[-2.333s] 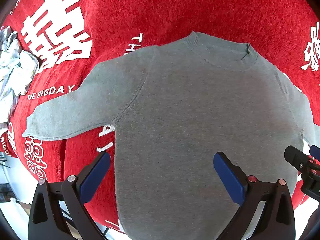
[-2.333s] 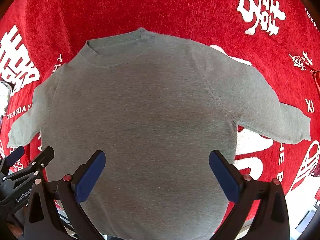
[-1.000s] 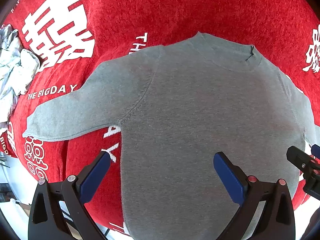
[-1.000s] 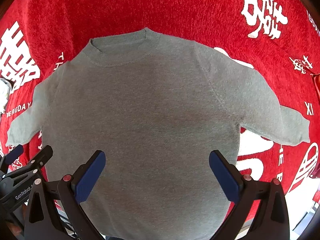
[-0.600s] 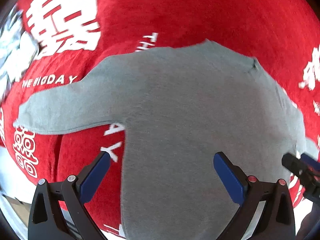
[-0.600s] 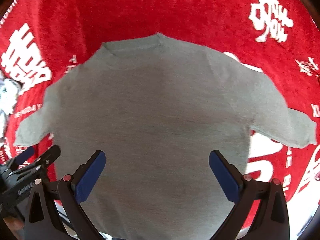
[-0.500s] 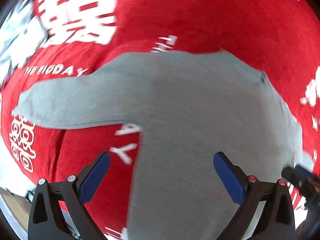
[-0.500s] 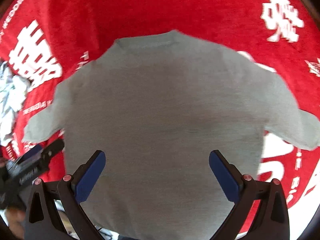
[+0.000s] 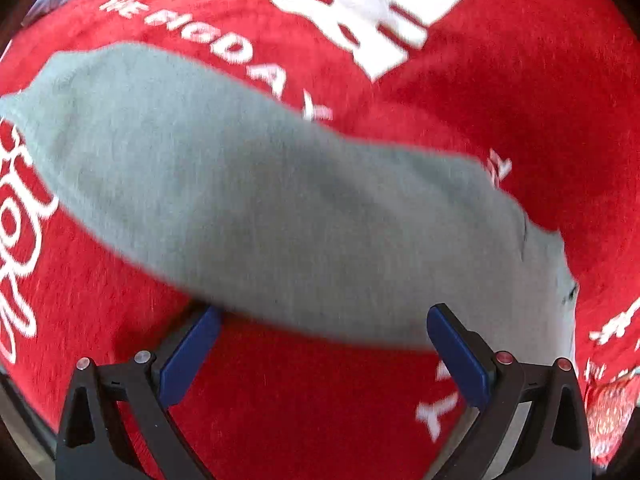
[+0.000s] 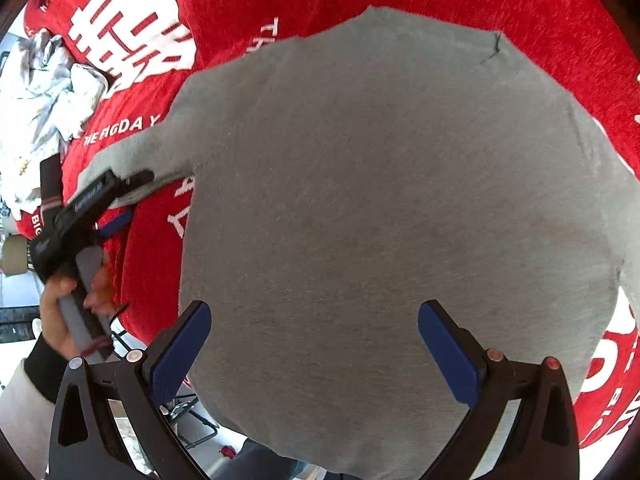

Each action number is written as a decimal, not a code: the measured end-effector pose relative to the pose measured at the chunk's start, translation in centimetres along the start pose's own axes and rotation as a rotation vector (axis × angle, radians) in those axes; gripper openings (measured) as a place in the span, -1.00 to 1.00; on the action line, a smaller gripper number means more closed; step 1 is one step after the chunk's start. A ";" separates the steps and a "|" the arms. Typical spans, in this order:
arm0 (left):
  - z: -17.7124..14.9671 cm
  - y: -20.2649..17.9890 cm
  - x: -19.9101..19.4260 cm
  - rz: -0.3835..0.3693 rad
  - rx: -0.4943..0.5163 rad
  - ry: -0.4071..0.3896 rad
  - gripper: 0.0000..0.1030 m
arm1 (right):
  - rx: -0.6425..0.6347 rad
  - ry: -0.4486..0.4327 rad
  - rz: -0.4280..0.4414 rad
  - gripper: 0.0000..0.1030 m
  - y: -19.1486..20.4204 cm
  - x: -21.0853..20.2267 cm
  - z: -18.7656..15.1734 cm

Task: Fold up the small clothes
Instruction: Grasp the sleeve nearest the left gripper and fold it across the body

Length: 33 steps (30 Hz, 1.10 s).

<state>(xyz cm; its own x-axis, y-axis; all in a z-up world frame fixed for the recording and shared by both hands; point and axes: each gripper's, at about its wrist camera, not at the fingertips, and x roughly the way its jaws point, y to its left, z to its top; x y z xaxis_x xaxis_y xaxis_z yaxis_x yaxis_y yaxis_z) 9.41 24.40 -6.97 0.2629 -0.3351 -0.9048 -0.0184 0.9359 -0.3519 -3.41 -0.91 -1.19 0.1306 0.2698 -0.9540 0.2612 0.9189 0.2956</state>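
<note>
Left gripper [image 9: 320, 336]: jaws spread wide, blue pads [image 9: 188, 356] to either side at the bottom of the left wrist view, nothing between them; the lower edge of the sweater sleeve [image 9: 240, 200] sits just past the tips, image blurred, contact cannot be told. In the right wrist view the same gripper shows at middle left, held in a hand [image 10: 68, 304] with a dark cuff, its tips at the end of the sleeve. Right gripper [image 10: 314, 340]: also wide open, holding nothing, pads low in the frame over the lower body of the sweater [image 10: 380, 220]. Sweater is plain grey knit, long-sleeved, round ribbed neck toward upper centre-right of the right wrist view, body spread flat and smooth, few wrinkles; hem runs off the near edge of the cloth at the bottom of the frame. One sleeve reaches out toward the left, the other runs off the right edge. It lies on a red cloth [image 10: 480, 0] with white lettering and large white characters. A crumpled pale garment [image 10: 44, 92] lies at upper left, apart from the sweater.
</note>
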 end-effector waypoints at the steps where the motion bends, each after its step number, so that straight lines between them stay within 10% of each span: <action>1: 0.6 0.3 0.0 -0.014 -0.016 -0.022 1.00 | 0.000 0.005 -0.002 1.00 0.2 0.3 0.0; 5: 2.6 1.3 -2.1 0.044 -0.067 -0.180 0.86 | -0.022 0.006 -0.026 1.00 0.7 0.4 0.0; 10: 4.2 4.0 -2.5 0.094 -0.119 -0.193 -0.86 | -0.025 0.005 -0.033 1.00 1.1 0.4 0.1; 14: 4.0 3.9 -4.6 0.042 -0.082 -0.268 -0.86 | -0.001 0.007 -0.034 1.00 0.8 0.4 0.0; 23: 0.9 -11.8 -10.3 -0.070 0.428 -0.405 -0.86 | 0.094 -0.082 -0.038 1.00 -2.3 -2.4 -0.9; 33: -9.6 -28.9 -0.7 -0.190 0.773 -0.083 -0.86 | 0.229 -0.147 -0.083 1.00 -11.0 -5.7 -2.4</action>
<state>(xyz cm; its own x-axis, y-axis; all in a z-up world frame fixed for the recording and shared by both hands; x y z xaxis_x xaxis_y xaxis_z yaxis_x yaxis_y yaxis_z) 0.55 -3.44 1.50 0.2659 -0.5153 -0.8147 0.6996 0.6846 -0.2047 -9.35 -11.87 0.85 0.2329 0.1362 -0.9629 0.4838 0.8427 0.2362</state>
